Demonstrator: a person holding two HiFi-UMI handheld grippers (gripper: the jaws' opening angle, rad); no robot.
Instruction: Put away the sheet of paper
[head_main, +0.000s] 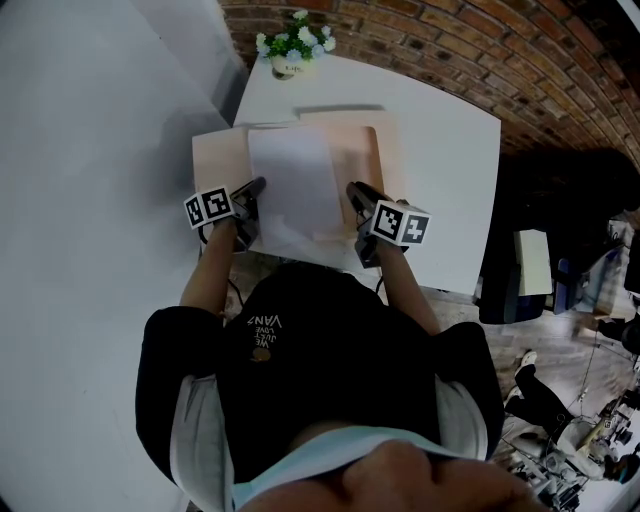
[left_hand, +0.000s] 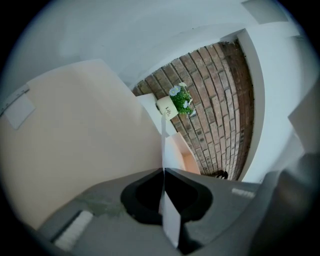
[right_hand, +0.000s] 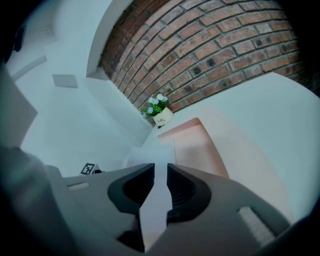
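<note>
A white sheet of paper (head_main: 295, 185) lies over an open beige folder (head_main: 215, 155) on the white table (head_main: 445, 160). My left gripper (head_main: 256, 188) is shut on the sheet's near left edge. In the left gripper view the paper (left_hand: 163, 145) runs edge-on out of the shut left gripper (left_hand: 163, 171), with the folder (left_hand: 85, 140) to its left. My right gripper (head_main: 353, 190) is at the sheet's near right edge. In the right gripper view its jaws (right_hand: 160, 167) stand a narrow gap apart, the paper (right_hand: 150, 154) shows in that gap, and the folder (right_hand: 200, 145) lies beyond.
A small white pot of flowers (head_main: 290, 50) stands at the table's far edge, beyond the folder. A brick wall (head_main: 480, 50) runs behind the table and a white wall lies to the left. Dark furniture and clutter stand on the floor to the right.
</note>
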